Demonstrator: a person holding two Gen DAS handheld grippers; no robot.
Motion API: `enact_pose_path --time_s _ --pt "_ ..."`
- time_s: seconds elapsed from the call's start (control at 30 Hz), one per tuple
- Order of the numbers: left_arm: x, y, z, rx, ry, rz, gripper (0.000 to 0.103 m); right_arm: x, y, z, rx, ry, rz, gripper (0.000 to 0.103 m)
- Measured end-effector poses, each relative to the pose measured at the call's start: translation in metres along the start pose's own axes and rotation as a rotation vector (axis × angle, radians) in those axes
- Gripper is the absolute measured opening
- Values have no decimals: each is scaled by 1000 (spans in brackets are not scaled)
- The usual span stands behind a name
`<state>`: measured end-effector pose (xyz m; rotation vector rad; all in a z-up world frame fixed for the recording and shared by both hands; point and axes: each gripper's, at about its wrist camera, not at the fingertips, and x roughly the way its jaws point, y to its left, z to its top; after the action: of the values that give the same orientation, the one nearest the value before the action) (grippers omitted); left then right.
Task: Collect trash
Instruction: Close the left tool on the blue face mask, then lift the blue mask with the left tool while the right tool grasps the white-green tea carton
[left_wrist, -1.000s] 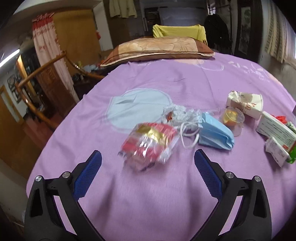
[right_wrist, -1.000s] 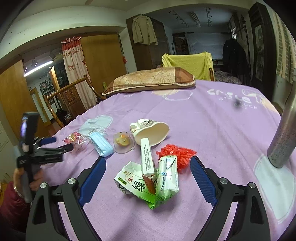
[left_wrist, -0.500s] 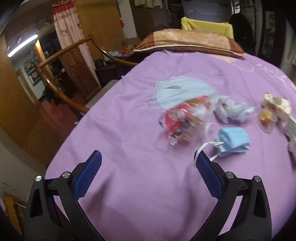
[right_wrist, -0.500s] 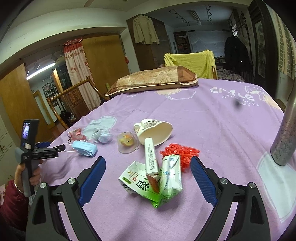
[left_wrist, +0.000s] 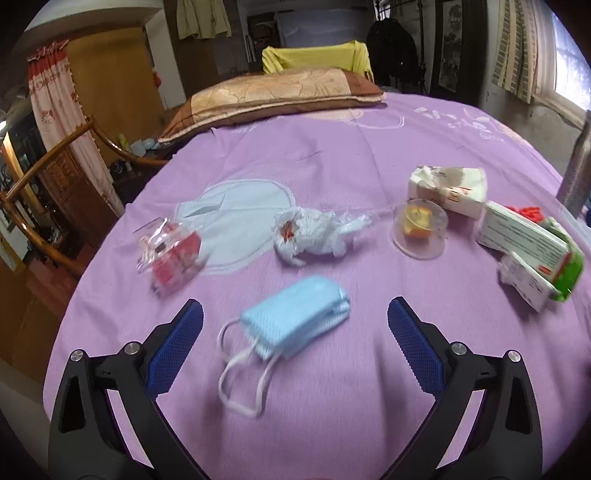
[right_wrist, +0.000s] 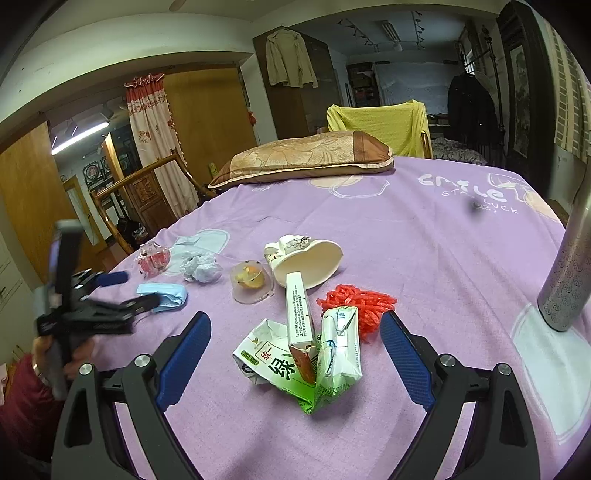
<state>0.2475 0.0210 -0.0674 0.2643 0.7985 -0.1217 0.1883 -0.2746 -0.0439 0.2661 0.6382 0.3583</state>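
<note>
Trash lies on a purple bedsheet (left_wrist: 332, 155). My left gripper (left_wrist: 295, 325) is open and empty, with a blue face mask (left_wrist: 295, 321) lying between its fingers. Beyond it are a red clear wrapper (left_wrist: 170, 254), a crumpled white bag (left_wrist: 314, 236), a clear plastic cup (left_wrist: 419, 229) and a crushed paper cup (left_wrist: 447, 188). My right gripper (right_wrist: 295, 332) is open and empty, around flattened green drink cartons (right_wrist: 306, 358). Red plastic netting (right_wrist: 358, 302) lies behind them. The left gripper also shows in the right wrist view (right_wrist: 110, 295).
A brown pillow (right_wrist: 303, 158) lies at the bed's far end, with a yellow-draped chair (right_wrist: 380, 122) behind. A metal flask (right_wrist: 569, 266) stands at the right. A wooden chair frame (left_wrist: 55, 147) and the bed's edge are at the left.
My left gripper has swung right and now frames the blue mask; the red wrapper has shifted to the left. My right gripper has barely moved.
</note>
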Motion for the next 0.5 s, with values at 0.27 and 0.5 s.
enact_pose_path --time_s 0.27,0.5 --pt "37 7 7 -86 85 -62 96 3 0 -1 3 17 8 91" --pt "41 18 1 -150 125 -182 56 6 0 -1 0 24 -11 91"
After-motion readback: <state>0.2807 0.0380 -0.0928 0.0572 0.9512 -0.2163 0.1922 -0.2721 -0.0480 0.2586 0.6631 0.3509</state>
